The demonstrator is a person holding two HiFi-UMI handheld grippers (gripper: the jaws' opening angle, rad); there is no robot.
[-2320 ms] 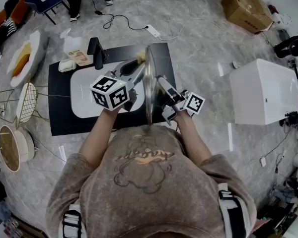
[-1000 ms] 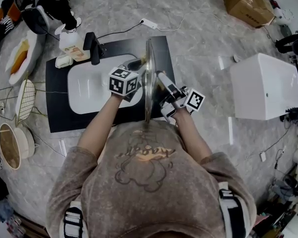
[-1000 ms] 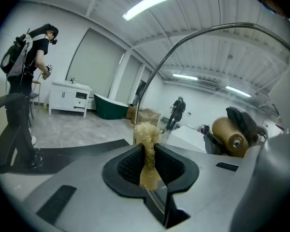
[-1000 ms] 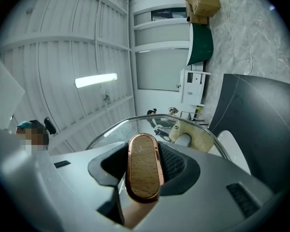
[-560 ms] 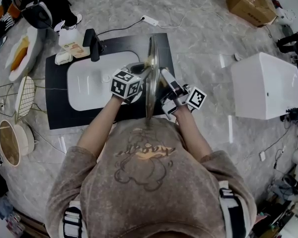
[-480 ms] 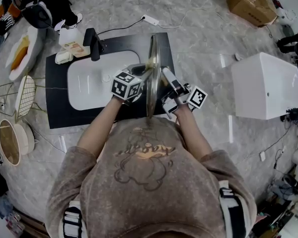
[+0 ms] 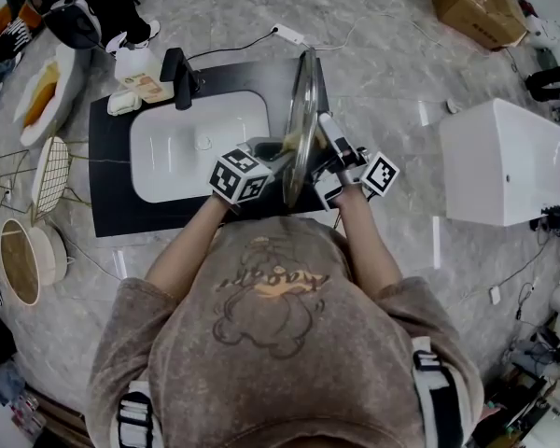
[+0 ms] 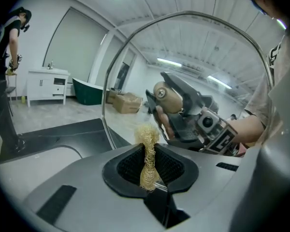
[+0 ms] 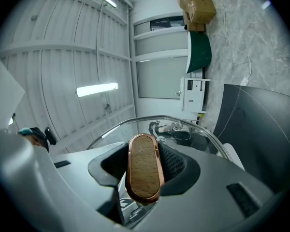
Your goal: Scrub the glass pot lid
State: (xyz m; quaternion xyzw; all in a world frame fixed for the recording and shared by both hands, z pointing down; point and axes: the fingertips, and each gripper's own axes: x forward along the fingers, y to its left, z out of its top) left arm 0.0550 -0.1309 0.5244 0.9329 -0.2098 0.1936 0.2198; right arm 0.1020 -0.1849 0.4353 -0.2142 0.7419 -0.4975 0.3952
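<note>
The glass pot lid (image 7: 301,124) stands on edge above the black counter, its top leaning to the right. My right gripper (image 7: 325,147) is shut on the lid's wooden knob (image 9: 144,170); the lid's metal rim (image 9: 183,122) curves beyond it. My left gripper (image 7: 278,147) is shut on a golden wire scrubber (image 8: 147,158), whose tuft touches the lid's left face (image 8: 193,47). Through the glass, the left gripper view shows the knob (image 8: 166,96) and the right gripper (image 8: 183,115) behind it.
A white sink basin (image 7: 182,143) is set in the black counter (image 7: 107,213), with a black tap (image 7: 179,75) and a soap bottle (image 7: 140,68) at its far-left corner. A white cabinet (image 7: 499,161) stands to the right. Wire racks (image 7: 47,189) lie on the floor at left.
My left gripper has slid the scrubber along the lid's face toward the person. The lid now leans further to the right, with the right gripper shifted slightly.
</note>
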